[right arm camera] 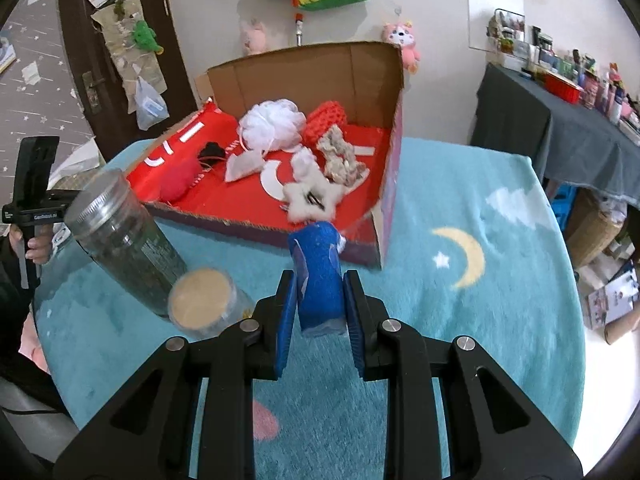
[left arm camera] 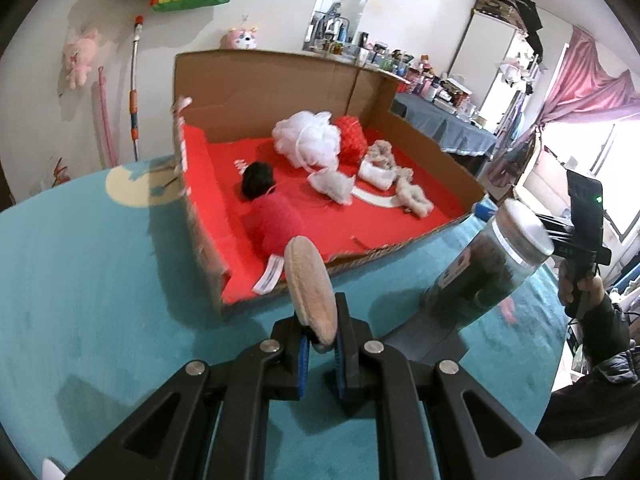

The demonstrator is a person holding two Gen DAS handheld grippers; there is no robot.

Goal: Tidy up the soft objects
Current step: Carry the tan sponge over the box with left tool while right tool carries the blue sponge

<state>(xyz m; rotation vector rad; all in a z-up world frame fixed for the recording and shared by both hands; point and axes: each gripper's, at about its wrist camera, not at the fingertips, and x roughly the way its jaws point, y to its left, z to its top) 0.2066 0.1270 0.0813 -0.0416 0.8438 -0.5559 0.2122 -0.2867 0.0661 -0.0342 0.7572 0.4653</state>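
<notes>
In the left wrist view my left gripper [left arm camera: 320,344] is shut on a round beige pad [left arm camera: 310,288], held on edge above the teal rug. My right gripper [right arm camera: 320,300] is shut on a blue roll [right arm camera: 318,276], just in front of the box's near wall. The open cardboard box [left arm camera: 280,80] [right arm camera: 304,76] has a red lining. It holds a white mesh pouf [left arm camera: 308,134] [right arm camera: 272,124], a red knitted piece [left arm camera: 352,134], a red plush [left arm camera: 276,220], a black item [left arm camera: 258,180], a beige rope toy [right arm camera: 340,156] and a white fluffy star [right arm camera: 312,196].
A tall glass jar [left arm camera: 492,256] [right arm camera: 124,248] with a metal lid stands between the two grippers, with a beige-topped clear container [right arm camera: 202,298] beside it. A person's hand [left arm camera: 580,292] holds the right gripper's handle. A cluttered table [right arm camera: 560,112] stands at the right.
</notes>
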